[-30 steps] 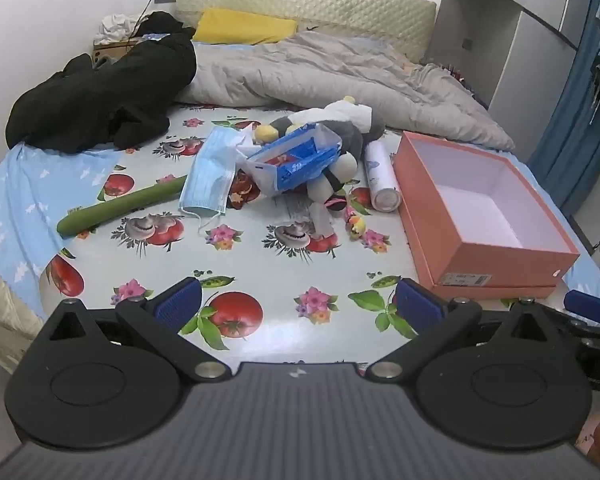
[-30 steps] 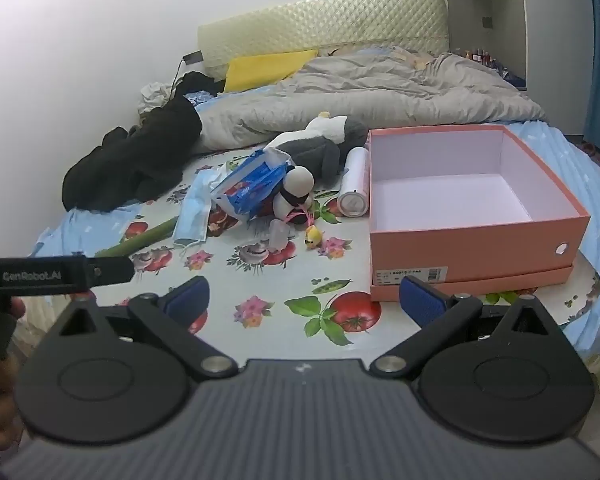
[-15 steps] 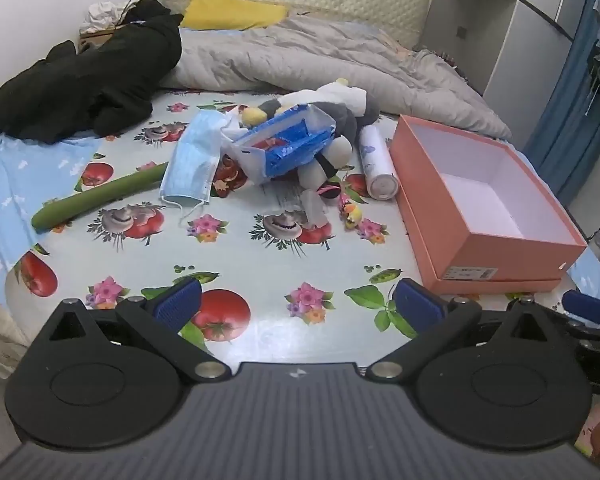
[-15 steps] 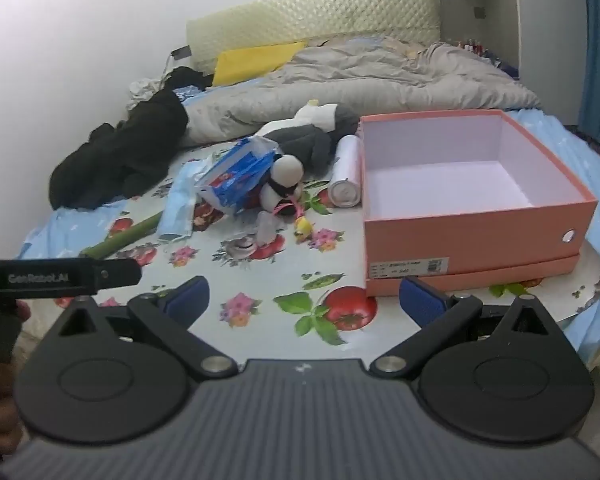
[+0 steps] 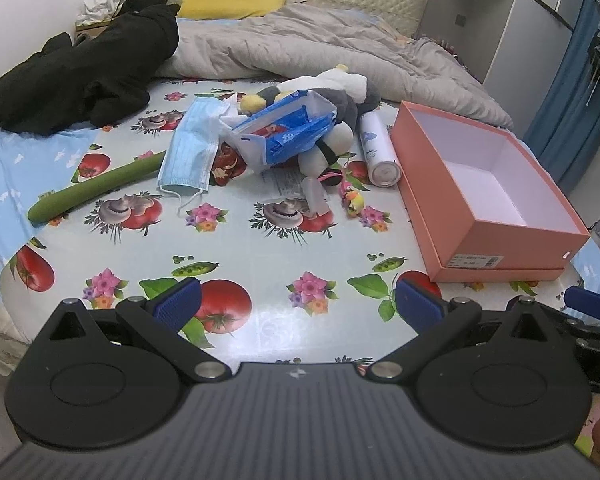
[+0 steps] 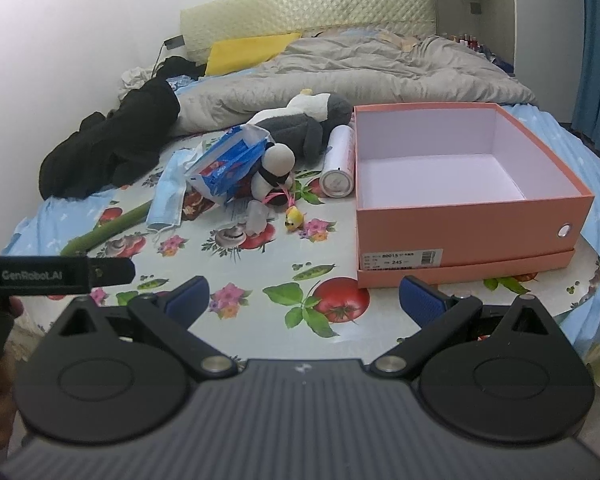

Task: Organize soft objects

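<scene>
Both grippers, left gripper (image 5: 298, 306) and right gripper (image 6: 304, 296), hung spread and empty; best lift the plush penguin (image 6: 300, 128) left of the box (image 6: 460, 236) by its body.

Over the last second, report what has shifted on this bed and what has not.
Only the tools moved: left tool and right tool both eased forward toward the pile, so everything looks nearer. Both are open and empty; nothing was grabbed or released. The face mask, plush penguin, blue packet, spray can and empty pink box lie as before.
</scene>
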`<state>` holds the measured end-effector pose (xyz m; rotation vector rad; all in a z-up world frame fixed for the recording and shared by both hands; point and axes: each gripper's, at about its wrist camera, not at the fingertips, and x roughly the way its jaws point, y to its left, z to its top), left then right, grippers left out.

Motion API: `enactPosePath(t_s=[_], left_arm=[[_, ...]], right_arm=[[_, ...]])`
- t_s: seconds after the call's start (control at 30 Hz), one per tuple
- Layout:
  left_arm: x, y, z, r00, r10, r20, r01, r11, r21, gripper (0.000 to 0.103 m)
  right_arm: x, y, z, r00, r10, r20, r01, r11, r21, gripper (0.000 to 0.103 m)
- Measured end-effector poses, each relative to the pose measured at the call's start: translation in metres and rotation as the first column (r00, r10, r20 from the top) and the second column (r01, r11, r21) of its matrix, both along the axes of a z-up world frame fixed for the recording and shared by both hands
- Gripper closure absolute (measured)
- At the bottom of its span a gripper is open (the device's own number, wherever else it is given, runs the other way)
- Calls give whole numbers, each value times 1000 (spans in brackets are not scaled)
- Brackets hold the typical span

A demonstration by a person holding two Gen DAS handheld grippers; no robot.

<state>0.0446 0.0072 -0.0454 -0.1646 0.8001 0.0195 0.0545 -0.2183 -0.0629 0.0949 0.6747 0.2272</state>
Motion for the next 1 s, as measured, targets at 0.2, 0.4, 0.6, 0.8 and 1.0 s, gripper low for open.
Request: enactPosePath(t_s=[0.2, 0.4, 0.6, 0.8, 1.0], left_arm=[[-3, 1, 0, 1000, 0, 0, 0, 1000, -1, 0], [-4, 0, -2, 1000, -4, -1, 4, 1000, 2, 0], [-3, -2, -2, 1000, -4, -4, 4, 1000, -1, 0], [-2, -2, -2, 1000, -4, -6, 4, 1000, 0, 0], [-1, -2, -3, 1000, -3, -11, 3, 1000, -2, 0]], right_arm=[[1, -1, 0, 1000, -4, 0, 4, 1000, -2, 0], [2, -1, -1, 1000, -5, -6, 5, 1000, -2, 0], [2, -1, -1, 1000, -5, -8, 5, 1000, -2, 0], [2, -1, -2, 1000, -5, -16, 5, 1000, 1, 0], [3, 0, -3, 1000, -7, -24, 7, 1000, 2, 0]])
